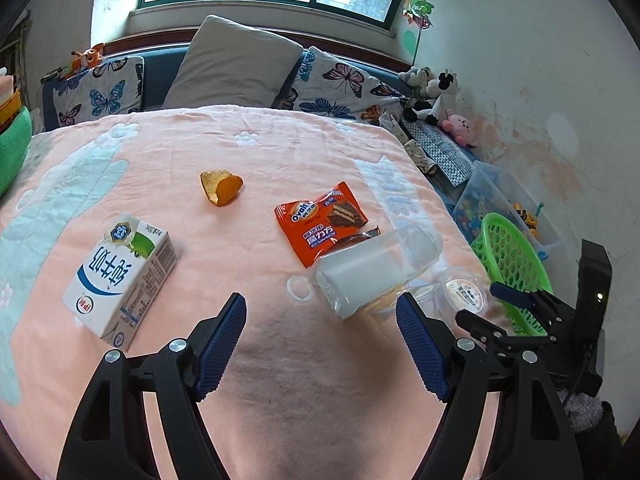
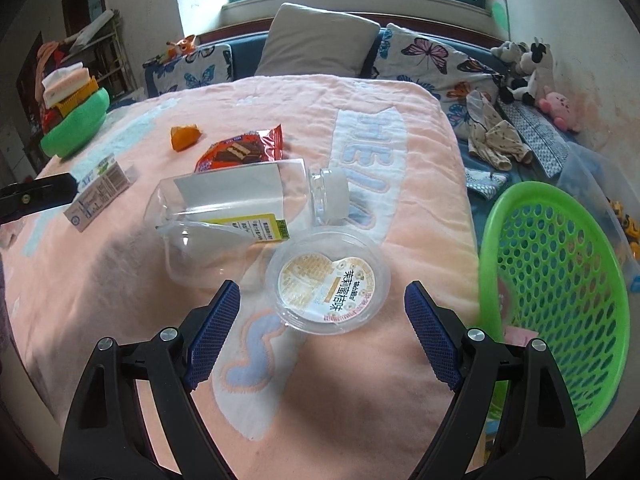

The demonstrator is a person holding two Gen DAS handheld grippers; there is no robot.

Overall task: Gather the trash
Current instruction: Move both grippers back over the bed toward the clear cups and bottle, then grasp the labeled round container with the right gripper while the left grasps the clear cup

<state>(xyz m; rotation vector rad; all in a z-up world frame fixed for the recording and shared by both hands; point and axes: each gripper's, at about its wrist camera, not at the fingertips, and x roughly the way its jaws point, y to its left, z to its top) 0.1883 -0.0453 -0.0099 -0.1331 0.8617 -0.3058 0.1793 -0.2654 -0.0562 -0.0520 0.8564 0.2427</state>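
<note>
Snack wrapper (image 1: pixel 320 222) reads "oval".

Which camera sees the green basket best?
The right wrist view: the green basket fills its right side, holes and rim clear. The left wrist view shows only part of it, behind the right gripper.

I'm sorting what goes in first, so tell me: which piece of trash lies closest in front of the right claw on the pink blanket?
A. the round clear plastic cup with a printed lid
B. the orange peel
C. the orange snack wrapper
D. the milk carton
A: the round clear cup lies just ahead of the open right claw, while the milk carton, orange peel and snack wrapper lie farther off.
</note>
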